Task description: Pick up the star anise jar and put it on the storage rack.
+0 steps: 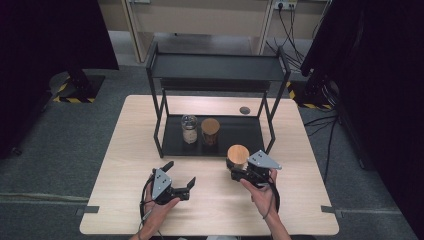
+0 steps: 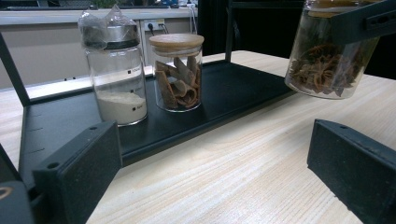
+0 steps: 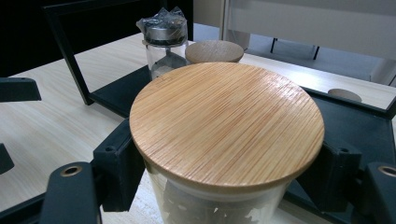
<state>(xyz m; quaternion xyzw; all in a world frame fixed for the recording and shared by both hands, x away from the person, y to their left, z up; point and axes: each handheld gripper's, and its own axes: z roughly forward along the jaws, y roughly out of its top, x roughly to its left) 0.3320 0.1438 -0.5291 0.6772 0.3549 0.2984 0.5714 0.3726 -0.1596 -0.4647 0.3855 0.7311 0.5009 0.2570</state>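
The right gripper (image 1: pixel 234 169) clamps a glass jar (image 1: pixel 238 156) with a bamboo lid (image 3: pixel 227 123), its two black jaws pressed against opposite sides of the glass just below the lid's rim, as the right gripper view shows. In the left gripper view the jar (image 2: pixel 330 51) appears beyond the right-hand jaw, holding brown star-shaped spice and tilted, lifted clear of the wooden table (image 1: pixel 215 210). Ahead of the clamped jar stands a black two-tier rack (image 1: pixel 215 67); the jar hangs just in front of the front right corner of the rack's lower tray (image 2: pixel 224 100).

The left gripper (image 1: pixel 180 177) rests over the table, its jaws spread wide with nothing between them but bare tabletop. Ahead of those jaws, on the tray, stand two more containers side by side: a glass shaker (image 2: pixel 116 74) with a metal cap wrapped in clear film and white powder in its bottom, and a lidded jar of cinnamon bark (image 2: pixel 178 72). They are close together, though whether they touch cannot be told. The two grippers are held apart from each other, each in one of the person's hands.
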